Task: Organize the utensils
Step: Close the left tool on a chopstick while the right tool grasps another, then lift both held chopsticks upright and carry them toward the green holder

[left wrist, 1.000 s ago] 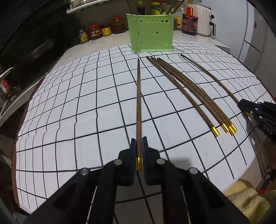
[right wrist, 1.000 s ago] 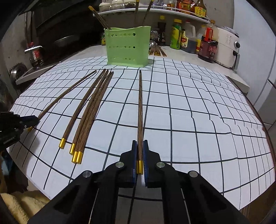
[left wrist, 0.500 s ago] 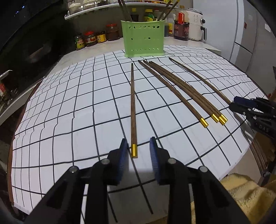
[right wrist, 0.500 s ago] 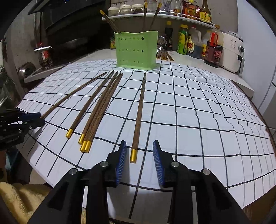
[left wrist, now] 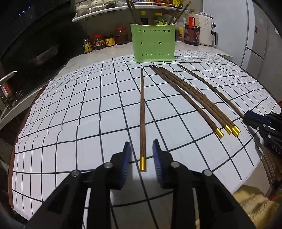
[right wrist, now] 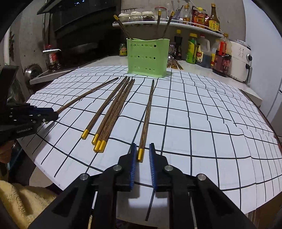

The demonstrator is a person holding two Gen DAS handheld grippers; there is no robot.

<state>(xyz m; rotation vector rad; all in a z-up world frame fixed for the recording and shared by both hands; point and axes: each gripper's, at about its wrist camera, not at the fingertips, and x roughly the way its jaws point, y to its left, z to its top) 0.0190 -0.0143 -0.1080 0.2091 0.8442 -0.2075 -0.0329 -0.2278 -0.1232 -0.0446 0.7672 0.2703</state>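
Both grippers let go and are closing again: left gripper (left wrist: 141, 155) and right gripper (right wrist: 142, 155) each straddle a chopstick (left wrist: 142, 114) near the bench's front edge, not pinching. Lined up for re-gripping, probably heading to the green holder (left wrist: 153, 44).

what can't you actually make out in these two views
- Standing chopsticks: lower parts hidden by the green holder wall, both views.
- Loose chopsticks behind the holder: right wrist view, mostly hidden by it, count unclear.
- Jars: left wrist view, labels too small to read.
- Yellow towel: right wrist view, cut off by the picture's edge.
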